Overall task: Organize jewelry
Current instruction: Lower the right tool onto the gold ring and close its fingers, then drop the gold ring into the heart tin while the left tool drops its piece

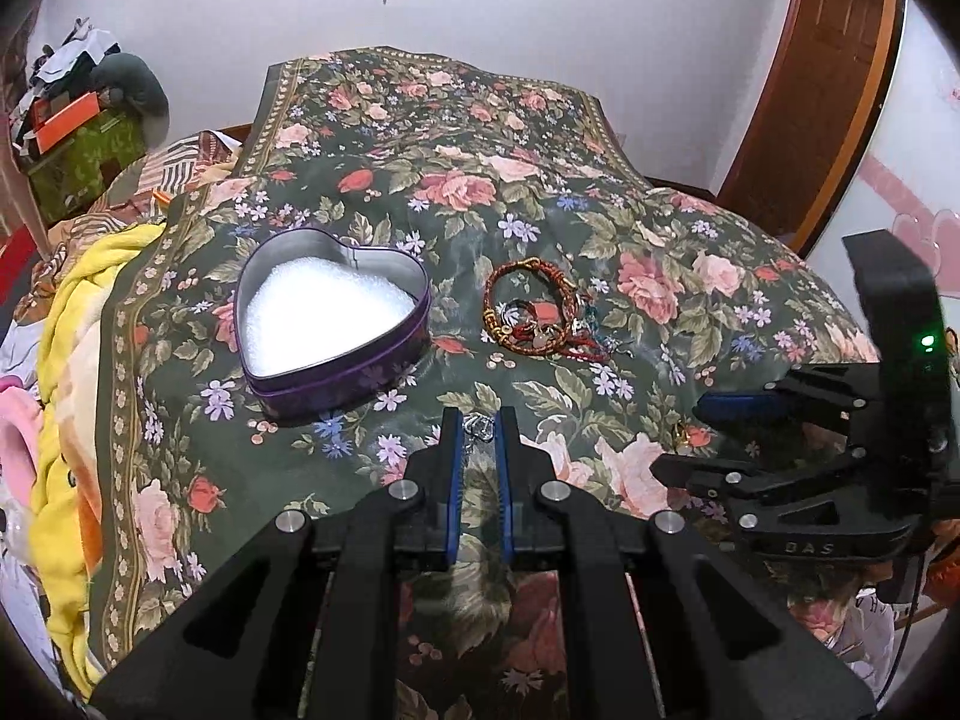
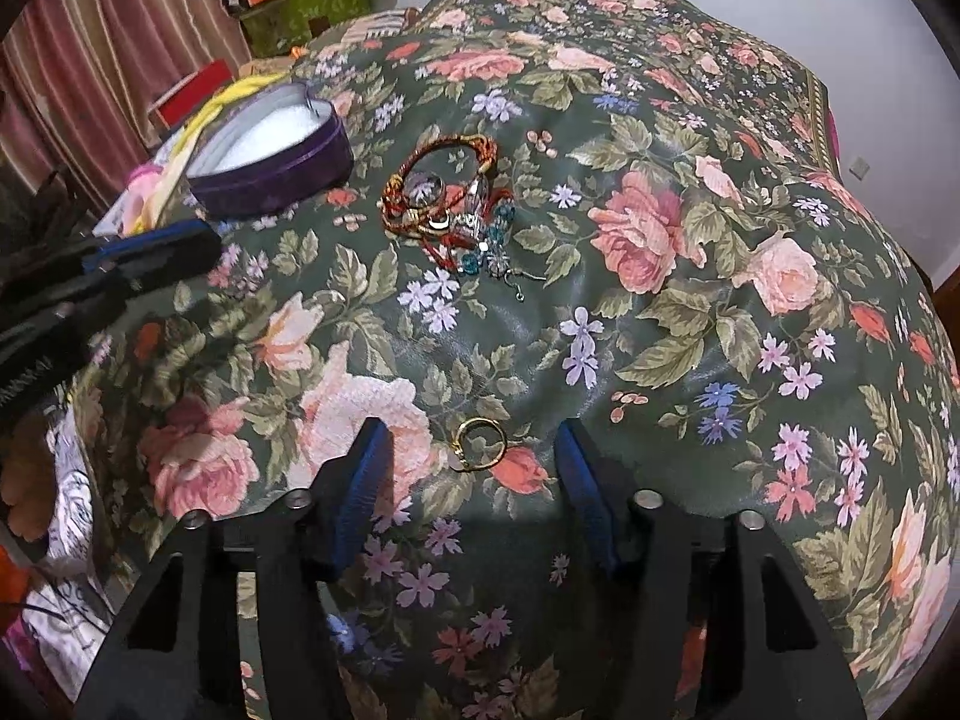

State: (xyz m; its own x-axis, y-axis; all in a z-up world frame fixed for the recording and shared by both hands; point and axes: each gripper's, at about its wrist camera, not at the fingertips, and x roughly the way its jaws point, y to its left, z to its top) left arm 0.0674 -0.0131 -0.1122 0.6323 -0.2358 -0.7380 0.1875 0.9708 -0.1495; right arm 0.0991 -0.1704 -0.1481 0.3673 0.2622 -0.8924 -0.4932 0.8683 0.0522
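Observation:
A purple heart-shaped tin (image 1: 336,312) with white foam inside sits open on the floral bedspread; it also shows in the right wrist view (image 2: 270,162). A heap of red and gold bracelets (image 1: 540,312) lies to its right, also in the right wrist view (image 2: 450,204). My left gripper (image 1: 479,426) is nearly shut on a small silver jewelry piece (image 1: 478,422) near the tin's front. My right gripper (image 2: 474,450) is open, its fingers either side of a gold ring (image 2: 480,438) lying on the cloth. The right gripper also shows in the left wrist view (image 1: 708,438).
The floral bedspread (image 1: 480,150) covers the bed. Yellow and pink blankets (image 1: 66,390) bunch at the left edge. Boxes and clutter (image 1: 84,138) stand at the back left. A wooden door (image 1: 816,90) is at the back right.

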